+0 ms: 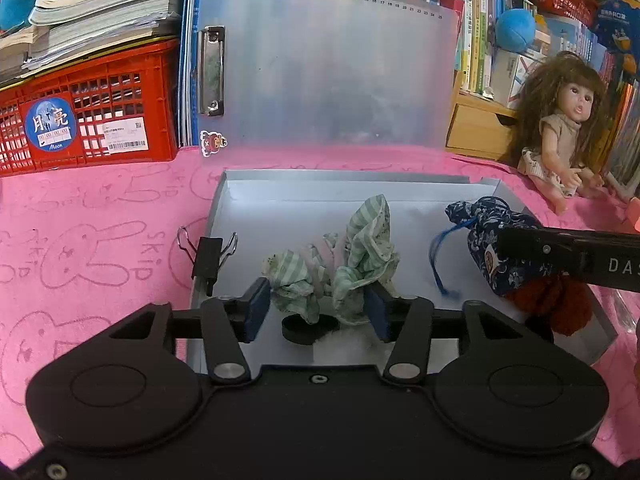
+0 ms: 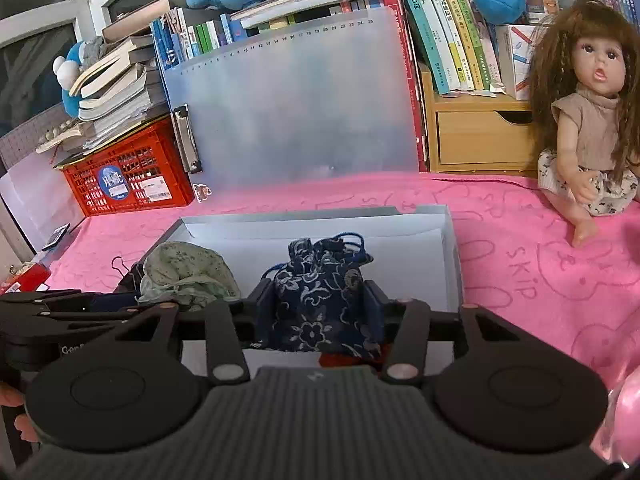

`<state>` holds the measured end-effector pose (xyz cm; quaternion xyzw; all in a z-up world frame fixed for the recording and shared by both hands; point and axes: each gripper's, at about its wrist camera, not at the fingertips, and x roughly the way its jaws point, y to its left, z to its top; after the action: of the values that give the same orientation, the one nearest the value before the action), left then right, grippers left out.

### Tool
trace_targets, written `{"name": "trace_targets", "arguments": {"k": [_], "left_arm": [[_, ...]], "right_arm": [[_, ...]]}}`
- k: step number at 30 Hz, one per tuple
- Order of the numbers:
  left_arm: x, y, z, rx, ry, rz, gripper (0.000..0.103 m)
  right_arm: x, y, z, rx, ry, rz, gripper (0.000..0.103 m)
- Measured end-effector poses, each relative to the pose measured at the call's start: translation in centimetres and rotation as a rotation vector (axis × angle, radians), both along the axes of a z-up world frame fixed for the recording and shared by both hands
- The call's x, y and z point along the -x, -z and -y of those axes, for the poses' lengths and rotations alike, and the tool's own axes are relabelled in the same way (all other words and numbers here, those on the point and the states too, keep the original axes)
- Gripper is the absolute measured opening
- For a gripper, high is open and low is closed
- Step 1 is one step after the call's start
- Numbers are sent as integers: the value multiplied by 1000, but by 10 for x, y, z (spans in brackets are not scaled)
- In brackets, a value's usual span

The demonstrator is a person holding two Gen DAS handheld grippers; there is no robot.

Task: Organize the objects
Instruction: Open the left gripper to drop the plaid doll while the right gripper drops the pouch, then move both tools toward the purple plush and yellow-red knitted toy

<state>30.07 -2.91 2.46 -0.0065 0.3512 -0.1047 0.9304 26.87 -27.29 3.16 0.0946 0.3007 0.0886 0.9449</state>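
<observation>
- Left tool (image 1: 318, 310) looks released; the cloth (image 1: 360, 240) lies loose between its jaws in the box (image 1: 248, 200).
- Right tool (image 2: 320, 309) brackets the pouch (image 2: 320, 292), also in the box; grip unclear.
- Judged best: lift both tools straight out without snagging fabric.

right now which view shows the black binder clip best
The left wrist view. There the binder clip shows whole, clamped on the left wall of the grey box, both wire handles visible. The right wrist view shows only a wire loop of it, the rest hidden behind the green striped cloth.
</observation>
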Motion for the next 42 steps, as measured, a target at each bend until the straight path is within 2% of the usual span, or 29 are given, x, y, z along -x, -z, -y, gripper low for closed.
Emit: {"name": "trace_targets", "arguments": {"k": [3,6,10,18,28,42], "left_arm": [[2,-3,0,-10,7,-3,63],[7,-9,-3,-6,15,4,73],[18,-20,-7,9,25,18,78],[55,-44,-9,7,66,73,82],[121,-68,-13,22,121,159,86],[190,-58,-26,3,152,202,86]], "right_arm": [[3,-1,1,-8,5,6,66],[8,-4,2,-19,5,17,69],[18,-10,2,-24,-1,41,71],[53,-28,-1,-17,-27,104,77],[105,-42,0,-14,-45,158,80],[168,-28,-14,31,-90,196,86]]}}
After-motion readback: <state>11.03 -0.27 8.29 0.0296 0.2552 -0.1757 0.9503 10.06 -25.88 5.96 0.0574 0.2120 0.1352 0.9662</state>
